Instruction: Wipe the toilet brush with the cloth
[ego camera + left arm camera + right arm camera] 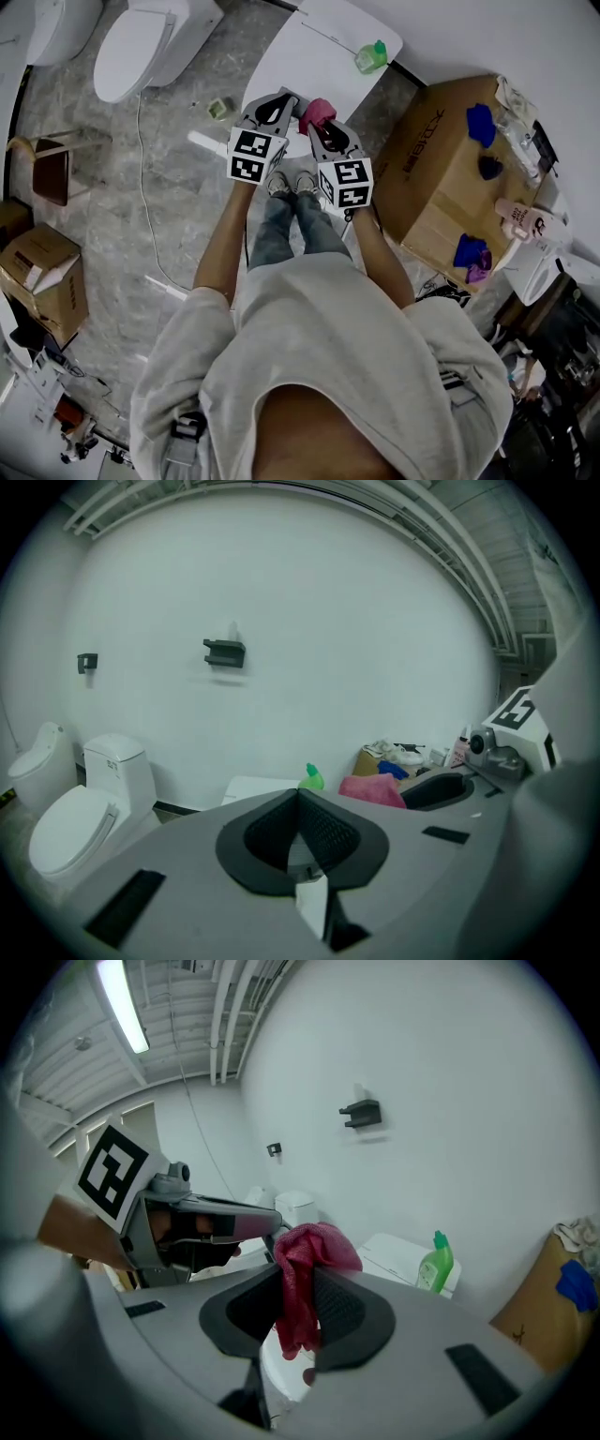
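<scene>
A pink cloth [317, 112] [310, 1249] hangs bunched between the jaws of my right gripper [324, 127] [298, 1262], which is shut on it. My left gripper [277, 103] [300, 795] is held just to its left at the same height, jaw tips touching. A small white piece [314, 907] shows low in that gap; I cannot tell what it is. A white stick [204, 142] lies on the floor beside the left gripper; whether it is the toilet brush is unclear. Both grippers hover over a white toilet [323, 47].
A green bottle [371, 56] [435, 1265] stands on the white toilet's tank. A second toilet [141, 52] is at the far left. At the right, a cardboard box [441, 178] carries blue cloths and bottles. Smaller boxes [42, 277] sit at the left, and a cable crosses the marble floor.
</scene>
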